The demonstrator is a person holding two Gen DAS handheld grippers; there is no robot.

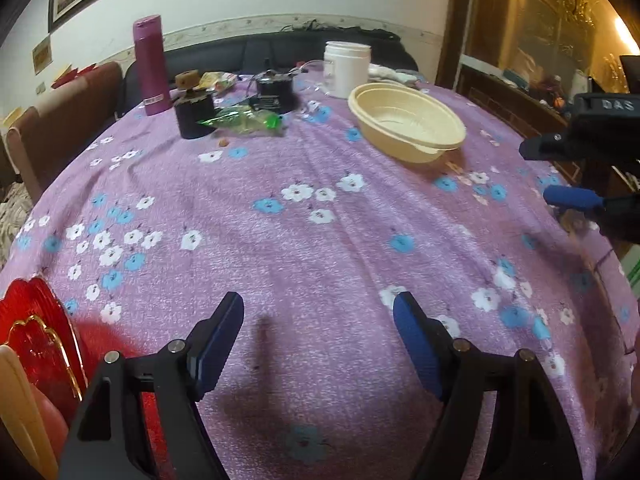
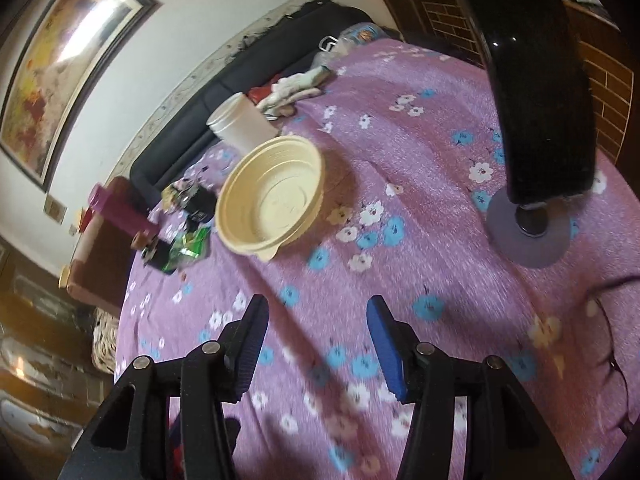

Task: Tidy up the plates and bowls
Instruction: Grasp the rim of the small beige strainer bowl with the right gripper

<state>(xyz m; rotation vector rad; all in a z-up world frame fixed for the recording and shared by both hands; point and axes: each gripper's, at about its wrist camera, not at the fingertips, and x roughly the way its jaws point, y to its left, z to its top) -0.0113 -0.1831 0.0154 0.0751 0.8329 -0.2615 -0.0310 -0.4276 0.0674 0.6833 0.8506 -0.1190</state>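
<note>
The cream bowls (image 1: 406, 120), two or more nested one inside another with a small tab at the rim, stand on the desk (image 1: 320, 240), which is spread with a purple flowered cloth. Everything else is placed from these bowls. Just behind them, touching or nearly so, stands a white tub (image 1: 346, 68) with a lid. To their left in the left wrist view lie a green wrapper (image 1: 244, 120), a dark round jar (image 1: 194, 114) and another black container (image 1: 275, 90), with a magenta flask (image 1: 151, 65) further left still. In the right wrist view a black lamp stand (image 2: 528, 224) on a round grey base sits well apart to the right of the bowls.

The left gripper (image 1: 318, 344) hovers over bare cloth, well short of the bowls, its jaws apart with nothing between them. A red dish (image 1: 36, 336) with a gold pattern and a cream edge beside it show at the lower left of that view, far from the bowls. The right gripper (image 2: 318, 344) is also nearer than the bowls, its jaws parted and empty; it appears in the left wrist view as well (image 1: 560, 172), to the right of the bowls.
</note>
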